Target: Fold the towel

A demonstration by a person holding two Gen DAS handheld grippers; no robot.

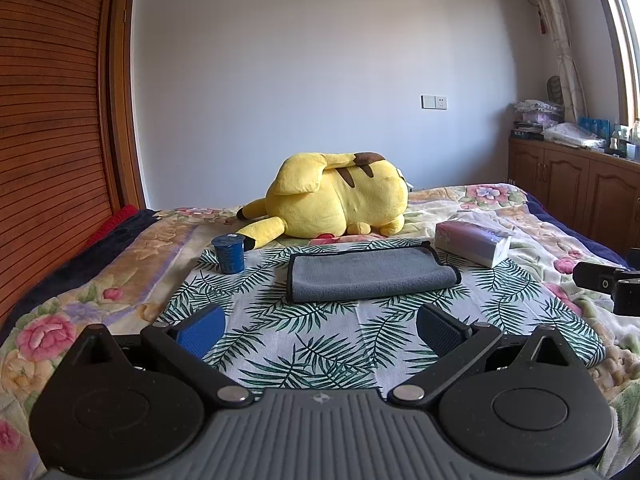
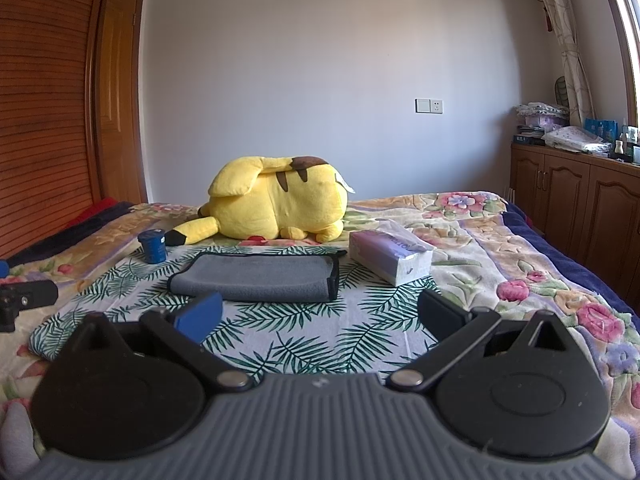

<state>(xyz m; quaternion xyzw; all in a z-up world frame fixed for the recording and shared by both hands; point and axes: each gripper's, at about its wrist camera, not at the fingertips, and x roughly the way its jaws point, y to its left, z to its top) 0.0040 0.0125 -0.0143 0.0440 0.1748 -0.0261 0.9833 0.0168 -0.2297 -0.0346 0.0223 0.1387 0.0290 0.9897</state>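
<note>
A: Left wrist view, and the left tool [image 1: 320,330] hangs low over the leaf-print cloth [image 1: 320,344], blue pads spread wide with nothing between them.

B: Same on the right wrist view: the right tool [image 2: 320,316] is wide apart and empty. The grey towel [image 2: 256,278] lies ahead of it, already doubled over, black-trimmed edge on its right side.

A: From here that towel [image 1: 370,274] sits flat on the cloth, centred and clear of both tools. A blue cup [image 1: 229,254] stands to its left, a tissue box [image 1: 472,242] at its right, neither touching it.

B: Behind it, the yellow plush toy [image 2: 276,204] lies on the floral bedspread [image 2: 520,248]. The left tool's black body pokes in at my left edge.
</note>
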